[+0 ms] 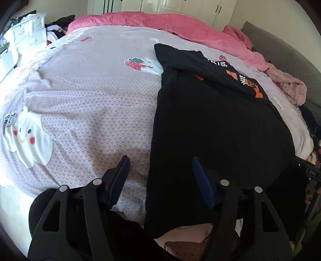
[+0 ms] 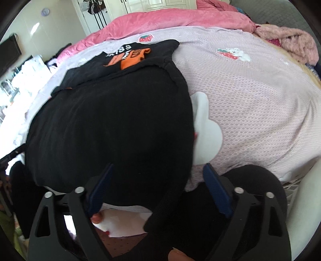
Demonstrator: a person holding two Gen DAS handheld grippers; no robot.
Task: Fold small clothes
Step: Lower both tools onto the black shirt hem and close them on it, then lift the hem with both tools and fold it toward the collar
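Left wrist: left gripper (image 1: 160,176) jaws apart, pads not pressing anything; the near edge of the black cotton garment with orange-white print (image 1: 210,120) lies between them, spreading toward 1 o'clock on the lilac patterned bedsheet (image 1: 90,100).
Right wrist: right gripper (image 2: 158,184) jaws wide, garment's near corner between them, unclamped. Pink quilt (image 2: 170,18) at 12 o'clock.

My right tongs (image 2: 158,168) hang over the black shirt's (image 2: 112,120) near hem at six o'clock, jaws apart, pads not pressing it. The shirt lies on the bed (image 2: 260,104), orange print (image 2: 130,58) at eleven, pink quilt (image 2: 180,18) at twelve.
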